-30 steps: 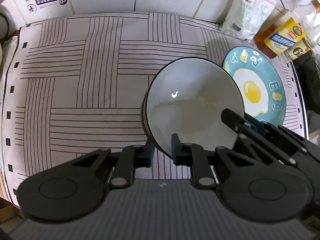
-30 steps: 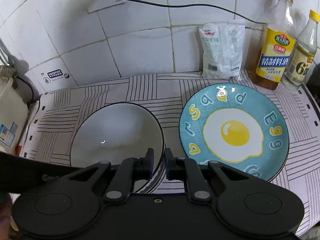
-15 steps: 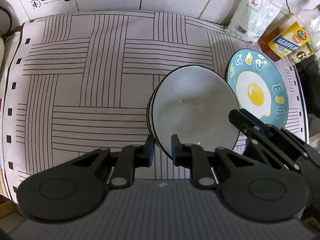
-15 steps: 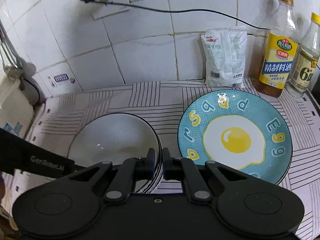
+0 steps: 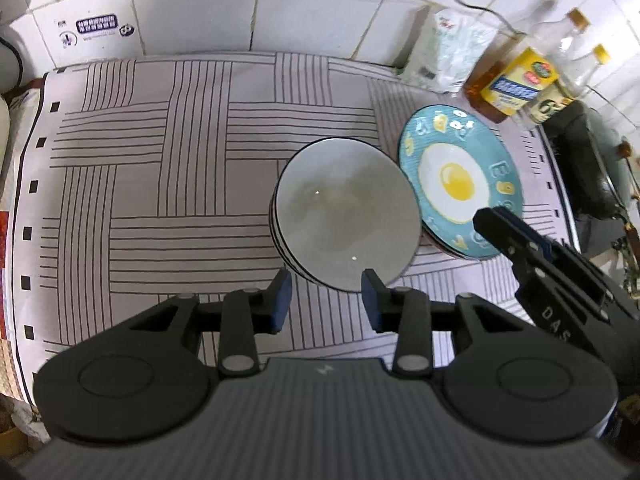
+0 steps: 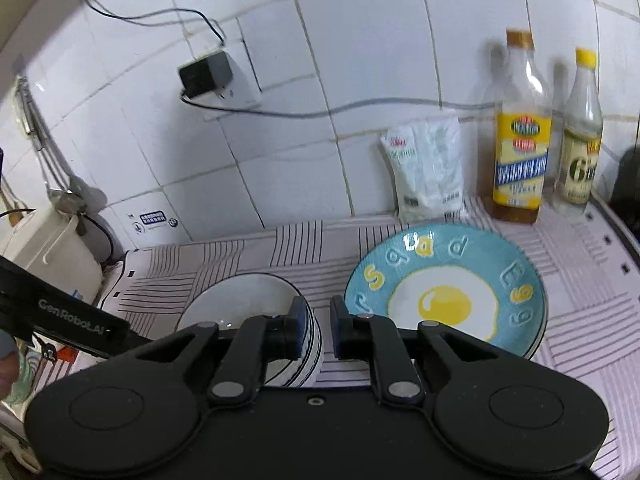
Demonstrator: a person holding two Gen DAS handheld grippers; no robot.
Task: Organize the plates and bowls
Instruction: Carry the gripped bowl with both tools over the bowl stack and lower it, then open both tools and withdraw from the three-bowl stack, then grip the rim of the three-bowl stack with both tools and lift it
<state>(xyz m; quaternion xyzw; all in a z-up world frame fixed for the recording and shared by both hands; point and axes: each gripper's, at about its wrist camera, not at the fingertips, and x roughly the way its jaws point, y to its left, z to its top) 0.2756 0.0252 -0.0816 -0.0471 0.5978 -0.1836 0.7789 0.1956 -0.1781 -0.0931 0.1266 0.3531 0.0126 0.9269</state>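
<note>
A stack of grey-white bowls with dark rims (image 5: pixel 344 212) stands on the striped cloth, also in the right wrist view (image 6: pixel 248 300). Right of it lies a blue plate with a fried-egg picture (image 5: pixel 460 180), atop other plates, also in the right wrist view (image 6: pixel 448 296). My left gripper (image 5: pixel 326 306) is open and empty, raised just in front of the bowls. My right gripper (image 6: pixel 319 330) is open and empty, above the gap between bowls and plate; it also shows in the left wrist view (image 5: pixel 520 240).
Against the tiled wall stand a white bag (image 6: pixel 428 172), an oil bottle (image 6: pixel 520 136) and a second bottle (image 6: pixel 580 140). A plug and cable (image 6: pixel 204 76) hang on the wall. A dark pan (image 5: pixel 584 176) sits at the right; a white appliance (image 6: pixel 44 256) at the left.
Both grippers let go of the bowl, opened, and pulled back and up. The bowl now rests on the stack beside the plate.
</note>
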